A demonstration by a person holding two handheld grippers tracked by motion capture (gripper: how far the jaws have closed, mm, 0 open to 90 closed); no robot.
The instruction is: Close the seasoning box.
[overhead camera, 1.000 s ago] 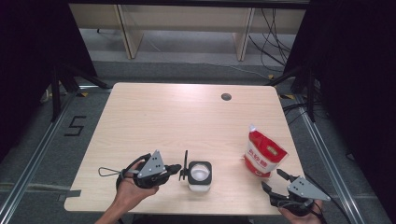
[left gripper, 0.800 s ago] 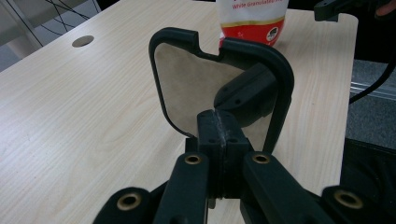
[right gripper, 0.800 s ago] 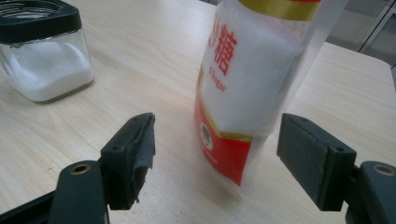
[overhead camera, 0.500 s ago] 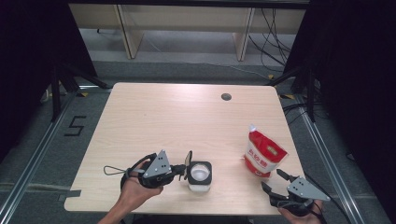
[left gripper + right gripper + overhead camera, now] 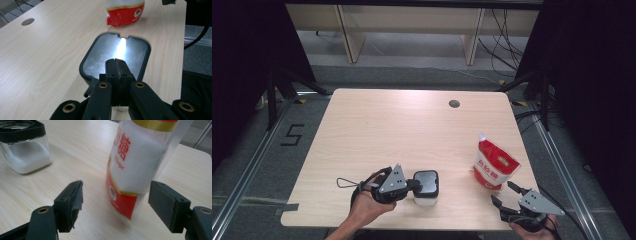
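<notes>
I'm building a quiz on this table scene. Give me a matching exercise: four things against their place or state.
Things:
1. left gripper
2. right gripper
3. sugar bag
4. jar

States:
A. standing upright, red and white
B. jaws wide open, nothing between the pads
C. black lid flat on top, white contents
D. jaws shut together, resting over the black lid

Pairs: 1-D, 2-B, 3-A, 4-C

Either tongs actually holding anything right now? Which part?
No. The left tongs are shut, their tips over the jar lid, gripping nothing. The right tongs are open, short of the sugar bag.
</notes>
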